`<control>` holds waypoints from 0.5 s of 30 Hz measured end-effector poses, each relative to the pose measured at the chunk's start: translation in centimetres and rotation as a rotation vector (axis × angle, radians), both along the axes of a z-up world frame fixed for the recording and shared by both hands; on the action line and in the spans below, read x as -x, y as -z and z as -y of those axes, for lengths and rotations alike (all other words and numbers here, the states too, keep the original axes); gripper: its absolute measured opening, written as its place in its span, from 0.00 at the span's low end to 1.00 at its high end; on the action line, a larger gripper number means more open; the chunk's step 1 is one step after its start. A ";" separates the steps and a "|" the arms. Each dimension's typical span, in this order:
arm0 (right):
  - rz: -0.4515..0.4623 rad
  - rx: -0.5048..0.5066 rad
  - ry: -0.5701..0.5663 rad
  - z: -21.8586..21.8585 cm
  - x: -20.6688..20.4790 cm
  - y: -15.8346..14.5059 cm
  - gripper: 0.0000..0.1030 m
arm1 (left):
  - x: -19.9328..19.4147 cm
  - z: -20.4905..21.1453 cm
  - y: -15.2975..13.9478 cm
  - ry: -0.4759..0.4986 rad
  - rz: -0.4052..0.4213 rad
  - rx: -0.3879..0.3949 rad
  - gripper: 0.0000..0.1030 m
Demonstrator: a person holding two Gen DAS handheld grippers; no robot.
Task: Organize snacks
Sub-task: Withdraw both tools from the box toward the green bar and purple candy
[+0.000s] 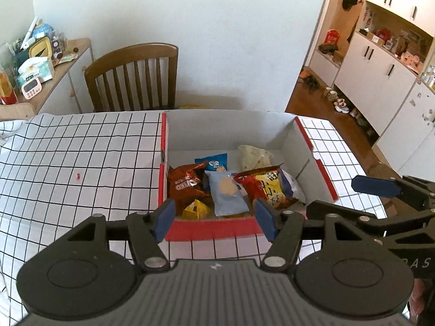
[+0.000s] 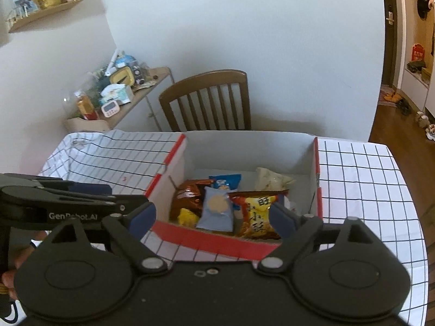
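I have both tools over the near edge of the worktop (image 1: 81,163), which is covered in a white cloth with a black grid. My left tool (image 1: 214,218) stands with its blue pads apart and nothing between them; through the gap I look down on the near red wall of the box (image 1: 212,231). My right tool (image 2: 210,217) is spread wider still, also empty, its pads framing the same near wall from the other side. In the left wrist view the right tool shows at the right edge, just beside mine.

The box is open-topped, red outside and white inside, and sits on the cloth with its far wall toward a wooden chair (image 1: 133,78). All the snacks I can see lie inside it, crowded toward the near end: a brown Oreo packet (image 1: 185,184) at the left, a small yellow packet (image 1: 195,209) in front of it, a pale blue biscuit packet (image 1: 227,194) in the middle, a darker blue packet (image 1: 213,163) behind that, a red and yellow chip bag (image 1: 265,186) at the right, and a pale cream bag (image 1: 254,156) toward the far right corner. The packets overlap one another.

A tiny red speck (image 1: 78,175) lies on the cloth left of the box.
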State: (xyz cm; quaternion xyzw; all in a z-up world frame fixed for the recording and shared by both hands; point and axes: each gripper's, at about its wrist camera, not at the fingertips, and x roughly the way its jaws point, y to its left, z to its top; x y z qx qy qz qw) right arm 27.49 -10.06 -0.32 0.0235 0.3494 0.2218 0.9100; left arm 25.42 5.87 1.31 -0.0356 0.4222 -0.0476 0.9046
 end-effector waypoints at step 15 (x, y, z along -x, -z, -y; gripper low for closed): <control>0.016 -0.062 -0.057 0.1 6.2 0.0 0.99 | 6.9 -0.5 0.4 0.034 0.023 -0.006 0.71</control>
